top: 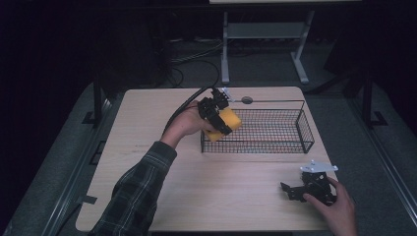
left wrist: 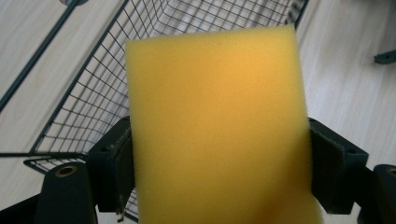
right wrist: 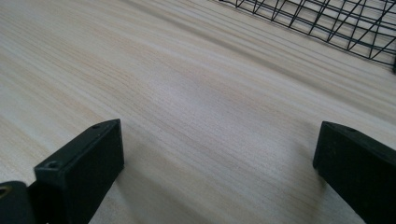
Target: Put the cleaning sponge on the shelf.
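A yellow sponge is held in the air by my left gripper, just above the left end of the black wire basket. In the left gripper view the sponge stands between both black pads, which press on its sides, with the basket's mesh below and behind it. My right gripper rests near the table's front right, held by a hand, its jaws wide apart. The right gripper view has bare wood between its two jaws and the basket's corner at the top right.
The light wooden table has open surface in front of the basket and to its left. A small round grey hole sits near the far edge behind the basket. A white table frame stands on the floor beyond.
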### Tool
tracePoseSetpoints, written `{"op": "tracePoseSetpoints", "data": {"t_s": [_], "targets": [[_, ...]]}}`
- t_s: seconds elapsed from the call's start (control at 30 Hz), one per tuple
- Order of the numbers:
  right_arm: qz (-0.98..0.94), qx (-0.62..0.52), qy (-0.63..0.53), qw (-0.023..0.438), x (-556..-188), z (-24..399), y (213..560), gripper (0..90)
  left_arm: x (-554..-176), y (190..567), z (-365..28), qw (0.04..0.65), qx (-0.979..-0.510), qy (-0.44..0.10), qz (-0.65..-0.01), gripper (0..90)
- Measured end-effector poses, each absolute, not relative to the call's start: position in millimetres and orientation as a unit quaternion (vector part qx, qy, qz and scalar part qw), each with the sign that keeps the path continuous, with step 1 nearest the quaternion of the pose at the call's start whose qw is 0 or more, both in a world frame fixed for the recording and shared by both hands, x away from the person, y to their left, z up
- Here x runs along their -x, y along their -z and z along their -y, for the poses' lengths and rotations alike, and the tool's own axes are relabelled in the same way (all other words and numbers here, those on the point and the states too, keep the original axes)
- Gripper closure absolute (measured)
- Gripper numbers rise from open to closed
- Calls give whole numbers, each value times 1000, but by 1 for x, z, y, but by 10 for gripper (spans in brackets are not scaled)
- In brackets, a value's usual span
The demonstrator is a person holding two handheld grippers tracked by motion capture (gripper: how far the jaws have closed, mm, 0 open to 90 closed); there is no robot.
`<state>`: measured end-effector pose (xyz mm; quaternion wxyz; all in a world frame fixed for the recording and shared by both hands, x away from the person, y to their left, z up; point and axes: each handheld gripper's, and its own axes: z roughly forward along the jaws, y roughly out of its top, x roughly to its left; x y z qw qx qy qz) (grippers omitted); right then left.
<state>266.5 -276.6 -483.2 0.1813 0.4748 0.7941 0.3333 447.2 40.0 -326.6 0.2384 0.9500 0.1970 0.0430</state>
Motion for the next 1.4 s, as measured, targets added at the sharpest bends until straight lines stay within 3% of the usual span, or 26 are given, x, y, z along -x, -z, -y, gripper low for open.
{"op": "tracePoseSetpoints", "data": {"t_s": [0.7,1.4], "targets": [[-794,-475,-333,181,-266,277,483,12,-485,360,-31,240,-950,-51,-193,215],[-794,-474,-335,181,-267,277,484,12,-494,399,-25,211,-957,-30,-198,213]]}}
